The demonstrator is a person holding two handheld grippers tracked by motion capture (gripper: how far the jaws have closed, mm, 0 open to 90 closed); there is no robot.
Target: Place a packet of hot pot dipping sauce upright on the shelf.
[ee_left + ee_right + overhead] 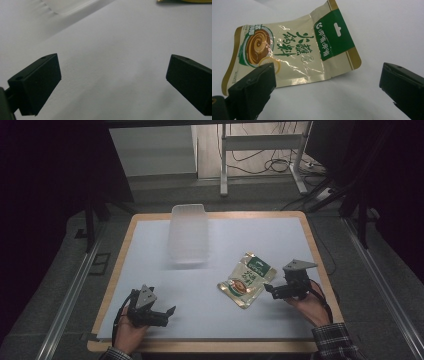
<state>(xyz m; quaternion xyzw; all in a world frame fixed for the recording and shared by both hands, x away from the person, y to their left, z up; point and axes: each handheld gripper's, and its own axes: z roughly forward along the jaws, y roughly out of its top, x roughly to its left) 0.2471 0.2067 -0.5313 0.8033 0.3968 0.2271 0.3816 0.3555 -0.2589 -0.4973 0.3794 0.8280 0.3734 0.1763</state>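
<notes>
Snack pouch [246, 280] lies flat on the tabletop [260, 235], toward the right edge. Right gripper [270, 291] just beside it, jaws wide, not touching. Left gripper [170, 312] near front-left corner, jaws wide, empty. Clear tub [188, 234] near the back edge.

The right gripper [327, 87] hovers with its jaws wide apart just near of a gold and green snack pouch [294, 52] lying flat on the white desk [387, 30].
</notes>
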